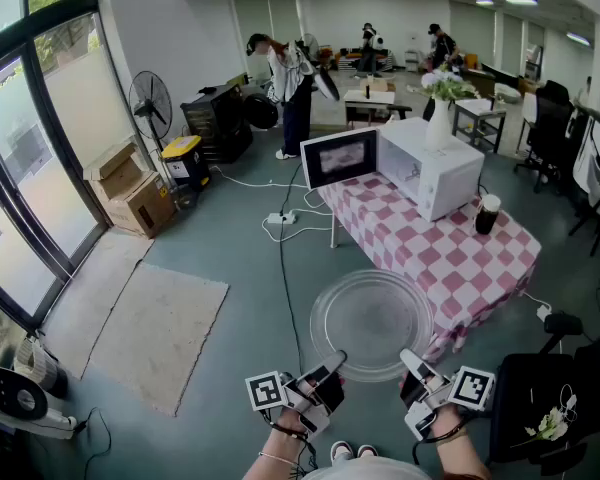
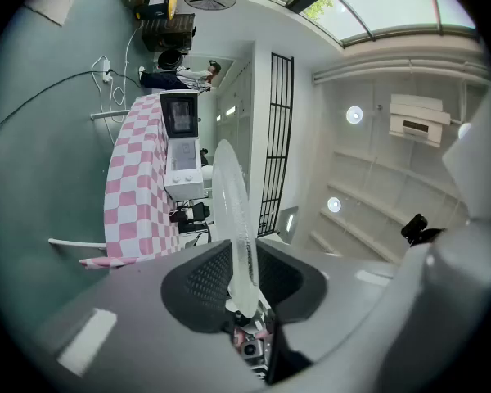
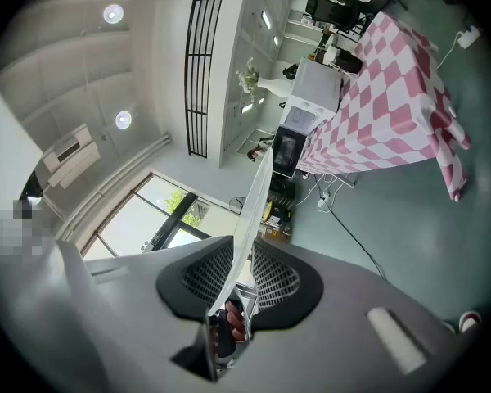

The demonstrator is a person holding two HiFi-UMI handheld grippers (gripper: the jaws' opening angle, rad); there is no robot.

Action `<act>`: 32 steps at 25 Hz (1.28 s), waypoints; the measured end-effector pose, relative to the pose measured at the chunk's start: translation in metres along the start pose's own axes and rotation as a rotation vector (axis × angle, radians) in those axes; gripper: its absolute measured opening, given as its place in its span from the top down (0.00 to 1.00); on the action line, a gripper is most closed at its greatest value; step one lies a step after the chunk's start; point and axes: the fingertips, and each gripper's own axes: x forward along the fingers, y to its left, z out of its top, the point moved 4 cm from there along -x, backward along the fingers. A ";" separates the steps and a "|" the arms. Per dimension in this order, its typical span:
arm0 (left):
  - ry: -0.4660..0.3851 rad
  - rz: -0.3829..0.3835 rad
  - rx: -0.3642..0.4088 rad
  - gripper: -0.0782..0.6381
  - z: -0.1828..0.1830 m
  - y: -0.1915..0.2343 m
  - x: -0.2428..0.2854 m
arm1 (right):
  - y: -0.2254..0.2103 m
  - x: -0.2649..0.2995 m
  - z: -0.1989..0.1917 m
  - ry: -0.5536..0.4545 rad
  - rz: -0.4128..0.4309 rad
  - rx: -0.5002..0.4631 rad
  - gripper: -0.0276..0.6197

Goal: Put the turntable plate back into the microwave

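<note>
Big open-plan office or lab hall, not a home. Landmark: table under a pink-and-white checked cloth (image 1: 450,258), alone on a grey-green painted floor (image 1: 240,268), with a white box microwave oven (image 1: 435,173) on it. Left of the table: tall black-framed floor-to-ceiling windows (image 1: 30,148), brown cardboard boxes (image 1: 130,188), black pedestal fan (image 1: 150,103), white power strip (image 1: 280,218) with loose cables. Behind the table: small work desks (image 1: 368,100), people standing about (image 1: 292,93). Right of the table: black wheeled office chairs (image 1: 548,118). Above, at the back: rectangular ceiling light panels (image 1: 521,0).

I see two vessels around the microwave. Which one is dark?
The cup on the checked tablecloth right of the microwave; the other, a white vase of flowers, seems to stand on top.
</note>
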 end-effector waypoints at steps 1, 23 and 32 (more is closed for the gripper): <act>0.000 0.000 -0.002 0.80 0.000 0.000 -0.001 | 0.002 0.001 -0.001 0.000 0.007 -0.003 0.84; 0.012 -0.004 0.002 0.79 0.039 0.010 -0.017 | 0.005 0.042 -0.012 -0.016 0.039 0.003 0.84; 0.013 -0.007 -0.024 0.79 0.058 0.024 -0.018 | -0.001 0.062 -0.013 -0.008 -0.001 0.018 0.84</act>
